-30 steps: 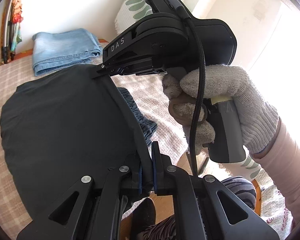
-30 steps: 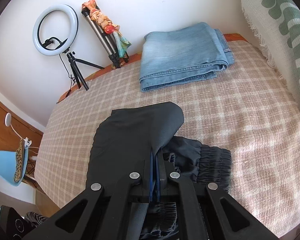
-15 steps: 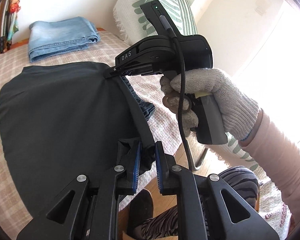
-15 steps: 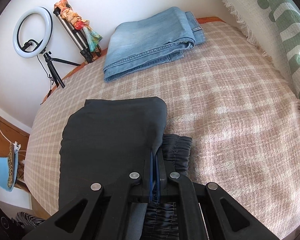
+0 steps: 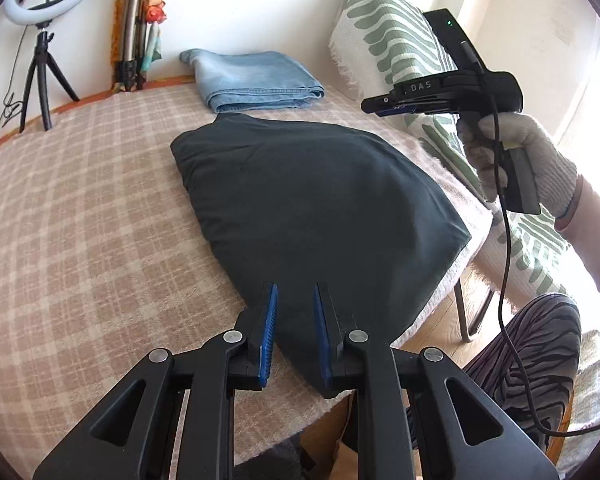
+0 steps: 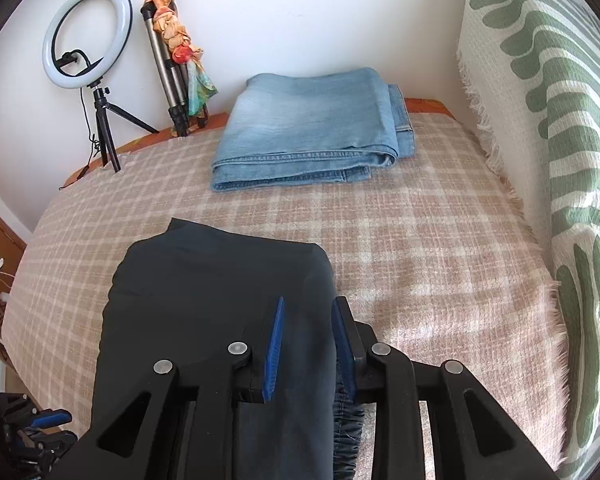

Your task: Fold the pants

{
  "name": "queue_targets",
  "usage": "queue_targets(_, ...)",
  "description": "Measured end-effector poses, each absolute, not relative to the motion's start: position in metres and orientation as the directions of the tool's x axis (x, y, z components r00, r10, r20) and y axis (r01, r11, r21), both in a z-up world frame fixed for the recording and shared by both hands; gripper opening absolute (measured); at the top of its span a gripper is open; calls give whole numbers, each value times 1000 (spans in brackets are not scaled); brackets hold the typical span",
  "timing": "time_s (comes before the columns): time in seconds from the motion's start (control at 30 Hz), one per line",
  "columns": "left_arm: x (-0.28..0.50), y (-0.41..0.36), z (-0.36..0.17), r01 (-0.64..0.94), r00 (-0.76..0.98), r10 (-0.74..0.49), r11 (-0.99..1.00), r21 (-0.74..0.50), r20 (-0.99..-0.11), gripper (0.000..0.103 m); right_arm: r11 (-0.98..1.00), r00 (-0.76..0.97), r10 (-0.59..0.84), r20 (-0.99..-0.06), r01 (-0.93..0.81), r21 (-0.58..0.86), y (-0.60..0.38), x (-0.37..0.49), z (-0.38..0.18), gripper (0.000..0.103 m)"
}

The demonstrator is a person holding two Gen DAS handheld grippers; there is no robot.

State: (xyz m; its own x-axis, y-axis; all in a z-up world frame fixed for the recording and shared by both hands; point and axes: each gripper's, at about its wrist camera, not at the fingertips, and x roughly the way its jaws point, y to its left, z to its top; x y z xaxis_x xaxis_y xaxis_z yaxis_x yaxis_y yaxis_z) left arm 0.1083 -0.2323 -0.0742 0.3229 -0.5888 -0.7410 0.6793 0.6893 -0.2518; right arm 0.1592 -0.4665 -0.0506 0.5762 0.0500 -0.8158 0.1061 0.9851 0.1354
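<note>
Nearest the cameras, both tools are empty: left gripper (image 5: 294,300) has its blue pads spread apart over the near corner of the dark pants (image 5: 312,208), holding nothing; right gripper (image 6: 308,316) likewise spread wide above the pants' right edge, nothing between the fingers. Pants lie folded into a compact dark slab on the checked blanket (image 5: 80,220), near-right part of the bed, one corner hanging slightly past the near edge. Elastic waistband (image 6: 346,432) peeks out under the top layer on the right, so edges are not perfectly matched. Judgement: fold looks essentially done; what's left is maybe a tidy-up or smoothing, or moving it off. Farther back, folded blue jeans (image 6: 312,120) sit well apart by the wall. Ring light (image 6: 86,36) stands far left.
</note>
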Motion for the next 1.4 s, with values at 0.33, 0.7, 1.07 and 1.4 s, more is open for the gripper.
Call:
queue_targets(0.33,87,-255,-95,769,266,-608,602,-215,-748,16,953,476,297,-828,-198,229,-339,230,-57,30)
queue_targets(0.7,80,-254,-106,779,208,-646,564,-275,-735,13,964,331,240,-913,-192,183,-293,279,-126,20)
queue_targets(1.07,72,-253,-93,775,212,-634,573,-267,-744,17,953,446,299,-844,-95,288,-331,270,-100,32)
queue_targets(1.4,118,-220,-49,688,289,-684,635,-352,-670,50,932,611,299,-733,-21,363,-450,148,-35,82)
